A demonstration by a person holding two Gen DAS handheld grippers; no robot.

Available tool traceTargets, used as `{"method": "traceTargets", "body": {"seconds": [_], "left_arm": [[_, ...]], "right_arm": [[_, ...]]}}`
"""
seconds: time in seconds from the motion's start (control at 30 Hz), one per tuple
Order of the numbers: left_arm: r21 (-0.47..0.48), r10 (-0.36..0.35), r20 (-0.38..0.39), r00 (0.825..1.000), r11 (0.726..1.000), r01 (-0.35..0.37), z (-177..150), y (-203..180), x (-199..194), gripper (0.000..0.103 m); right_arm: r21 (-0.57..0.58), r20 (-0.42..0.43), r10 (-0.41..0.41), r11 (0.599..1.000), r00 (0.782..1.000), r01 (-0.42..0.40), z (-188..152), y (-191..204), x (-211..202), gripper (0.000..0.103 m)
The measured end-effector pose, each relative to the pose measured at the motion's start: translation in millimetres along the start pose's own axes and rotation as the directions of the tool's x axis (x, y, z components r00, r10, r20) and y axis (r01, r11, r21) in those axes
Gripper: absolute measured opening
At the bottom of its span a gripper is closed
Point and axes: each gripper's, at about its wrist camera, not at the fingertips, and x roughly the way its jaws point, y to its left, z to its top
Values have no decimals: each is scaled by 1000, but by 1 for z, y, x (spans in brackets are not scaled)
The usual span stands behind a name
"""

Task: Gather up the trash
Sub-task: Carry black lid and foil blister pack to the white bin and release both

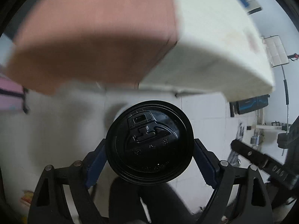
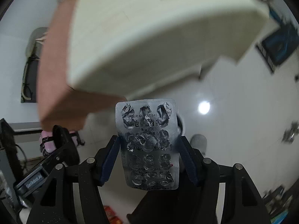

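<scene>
Trash in both grippers. Left gripper (image 1: 149, 149) closed onto black-lidded cup (image 1: 149, 141); blue pads (image 1: 96, 161) press lid rim at 9 and 3 o'clock, lid facing camera, cup held over white floor (image 1: 203, 112). Right gripper (image 2: 149, 155) clamped on emptied silver blister pack (image 2: 148, 143), edges pinched at 9 and 3 o'clock, sheet upright, top toward 12 o'clock. Beyond, at 12 o'clock in both views: blurred cream table (image 2: 149, 37) with brown box (image 1: 93, 43) beside it.
</scene>
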Motion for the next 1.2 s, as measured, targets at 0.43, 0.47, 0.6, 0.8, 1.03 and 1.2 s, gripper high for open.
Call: {"method": "traceTargets", "body": {"seconds": [0.43,0.47,0.6,0.8,1.03,1.2], "left_arm": [[-120,-31,-206,978,993,6,5,83,287,99],[-136,-36,-207,978,991,8,5,88,297,99],[-152,-10,-194,981,988,-20,0,95,303,99],[-132,97,-109,989,985,-111,-19,103,266,99],[-103,228,-23,973,968,-229,-47,82,211,99],[-92,228,-12,974,969,-228,-70,56,153,99]], "right_arm": [[48,-213,4,999,977,6,2,-84,312,66],[46,-235,11,999,972,0,3,-85,327,67],[20,-297,27,1000,954,-22,2,-79,370,86],[-49,-282,-3,999,959,-12,-5,-71,365,100],[-168,-204,-142,980,969,108,-18,-70,311,102],[-234,-123,-226,953,966,194,-35,-59,247,103]]}}
